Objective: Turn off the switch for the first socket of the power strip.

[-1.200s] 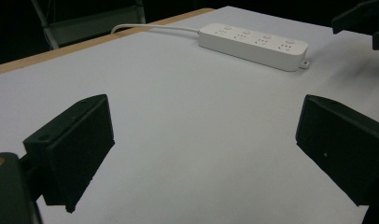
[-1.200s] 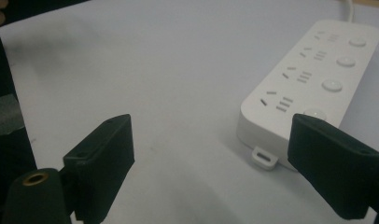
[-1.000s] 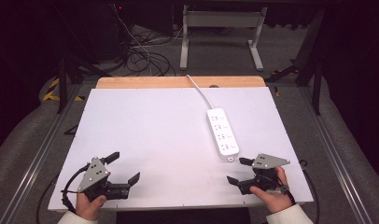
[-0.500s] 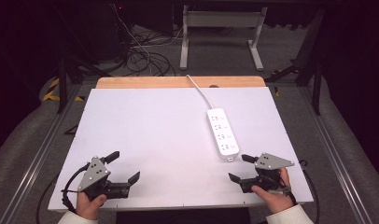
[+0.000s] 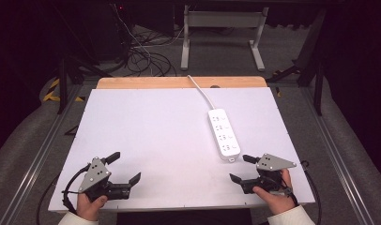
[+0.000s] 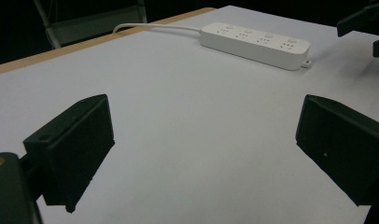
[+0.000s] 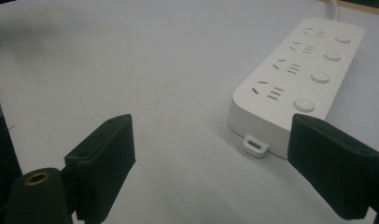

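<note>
Two grippers are held at the table's near edge, jaws spread.
Right gripper (image 5: 242, 168) is nearest the power strip (image 5: 224, 133): judged rigid, light, smooth; best pinched across its long sides. Left gripper (image 5: 127, 166) is held empty.

White table (image 5: 146, 136), power strip (image 5: 224, 132) atop

power strip (image 7: 295, 79) | cord cut off by top edge | socket markings blurred

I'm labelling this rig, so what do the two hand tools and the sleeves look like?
Each claw, left and right, has two black blocky jaws, a black body and a grey three-cornered plate on top with small holes. A black cable loops from each. The sleeves are white.
</note>
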Tool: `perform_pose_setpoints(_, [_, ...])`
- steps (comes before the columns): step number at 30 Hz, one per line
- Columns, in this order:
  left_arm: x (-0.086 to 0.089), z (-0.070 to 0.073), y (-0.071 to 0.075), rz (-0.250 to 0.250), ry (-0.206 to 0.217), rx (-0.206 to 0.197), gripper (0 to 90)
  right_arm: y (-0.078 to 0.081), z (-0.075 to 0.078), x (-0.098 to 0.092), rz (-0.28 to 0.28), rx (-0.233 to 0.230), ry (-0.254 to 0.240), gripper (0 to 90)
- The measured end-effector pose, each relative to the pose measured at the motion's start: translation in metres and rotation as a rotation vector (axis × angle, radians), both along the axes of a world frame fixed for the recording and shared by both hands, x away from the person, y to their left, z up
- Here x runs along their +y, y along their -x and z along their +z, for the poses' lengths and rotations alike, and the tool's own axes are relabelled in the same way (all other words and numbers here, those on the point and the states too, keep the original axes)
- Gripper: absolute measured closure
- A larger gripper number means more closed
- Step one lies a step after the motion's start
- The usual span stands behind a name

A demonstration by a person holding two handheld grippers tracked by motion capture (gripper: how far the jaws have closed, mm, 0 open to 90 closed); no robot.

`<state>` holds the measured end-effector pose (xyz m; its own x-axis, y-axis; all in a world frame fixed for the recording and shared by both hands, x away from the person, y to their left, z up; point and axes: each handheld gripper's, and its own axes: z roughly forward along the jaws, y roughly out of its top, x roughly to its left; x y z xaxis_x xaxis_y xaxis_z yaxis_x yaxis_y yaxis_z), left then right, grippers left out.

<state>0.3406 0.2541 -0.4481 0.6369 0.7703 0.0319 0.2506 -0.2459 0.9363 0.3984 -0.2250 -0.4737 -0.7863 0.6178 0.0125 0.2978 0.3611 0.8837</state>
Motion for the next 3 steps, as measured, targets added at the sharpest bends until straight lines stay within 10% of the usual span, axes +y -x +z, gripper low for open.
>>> perform_pose_setpoints(3, [0.0003, 0.0000, -0.0003, 0.000, -0.005, -0.004, 4.5, 0.0002, 0.0005, -0.0006, -0.007, 0.002, -0.003, 15.3])
